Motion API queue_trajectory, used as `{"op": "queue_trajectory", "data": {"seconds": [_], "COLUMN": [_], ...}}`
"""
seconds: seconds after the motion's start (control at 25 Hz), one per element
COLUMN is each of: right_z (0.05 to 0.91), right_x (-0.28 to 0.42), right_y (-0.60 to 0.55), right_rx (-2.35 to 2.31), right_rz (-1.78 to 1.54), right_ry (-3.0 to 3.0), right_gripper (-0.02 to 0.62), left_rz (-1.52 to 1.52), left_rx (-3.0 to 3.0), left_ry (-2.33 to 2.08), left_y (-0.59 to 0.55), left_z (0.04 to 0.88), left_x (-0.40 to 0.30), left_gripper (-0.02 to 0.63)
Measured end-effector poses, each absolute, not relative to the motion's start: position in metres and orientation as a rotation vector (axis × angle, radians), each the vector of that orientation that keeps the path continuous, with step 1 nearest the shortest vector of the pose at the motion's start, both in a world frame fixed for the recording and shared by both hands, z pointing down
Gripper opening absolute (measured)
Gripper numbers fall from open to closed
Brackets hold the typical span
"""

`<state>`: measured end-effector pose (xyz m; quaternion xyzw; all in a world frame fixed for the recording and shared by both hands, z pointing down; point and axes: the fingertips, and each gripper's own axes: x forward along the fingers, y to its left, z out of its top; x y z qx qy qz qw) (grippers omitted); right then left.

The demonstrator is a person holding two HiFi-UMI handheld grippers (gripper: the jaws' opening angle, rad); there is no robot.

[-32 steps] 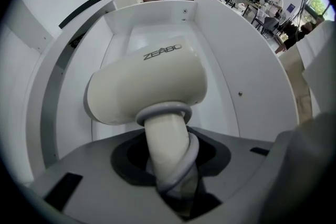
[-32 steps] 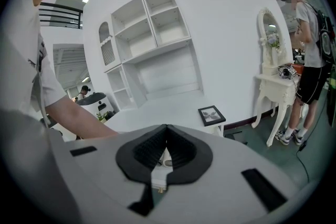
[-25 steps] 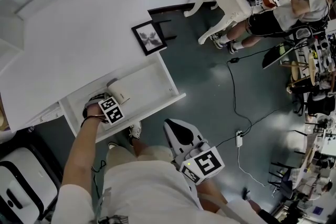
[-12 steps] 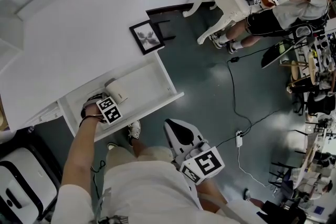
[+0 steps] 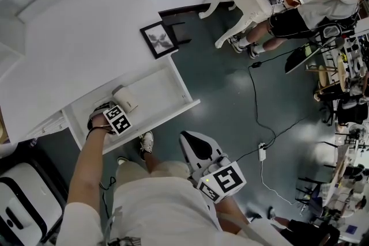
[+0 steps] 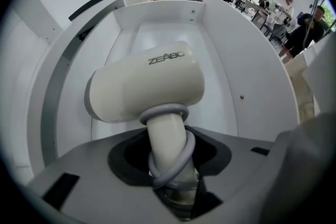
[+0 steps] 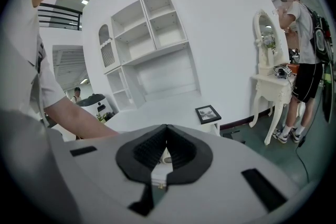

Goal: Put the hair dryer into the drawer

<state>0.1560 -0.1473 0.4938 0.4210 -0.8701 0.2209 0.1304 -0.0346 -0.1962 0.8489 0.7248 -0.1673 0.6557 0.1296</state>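
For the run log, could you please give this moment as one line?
left gripper: grips hair dryer handle, jaws just easing open | hair dryer: inside open drawer | right gripper: shut, empty

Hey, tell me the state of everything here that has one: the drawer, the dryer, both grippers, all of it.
White drawer: pulled open.
Cream plastic hair dryer: lowered inside the drawer, handle in the left gripper.
Grey cord: wound round the dryer's handle.
Left gripper: closed on the handle, jaws have just been opening slightly.
Right gripper: shut, nothing in it.
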Motion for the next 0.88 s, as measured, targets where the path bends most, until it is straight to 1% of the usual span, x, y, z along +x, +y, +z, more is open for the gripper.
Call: {"op": "queue_trajectory", "data": {"seconds": [0.56,0.68,0.88], "right_z": [0.494,0.493,0.488], "right_x": [0.159,0.158,0.145], "right_y": [-0.143,-0.14,-0.137], "right_rx": [1.248,1.244,1.224], "right_rz": [0.646,0.649,0.635], "right_ry": [-2.52,-2.527,-2.557], "right_gripper": [0.008,0.008,0.008], "left_rz": [1.91,1.877,1.8], "left_rx": [2.119,2.131,2.18], "left_ry": [-0.478,-0.494,-0.577], "left_y": [-0.199,-0.196,-0.197], "left_z": [0.848,0.844,0.828], "left_x": [-0.036,-0.033,-0.033], "left_gripper": [0.201,0.26,0.301]}}
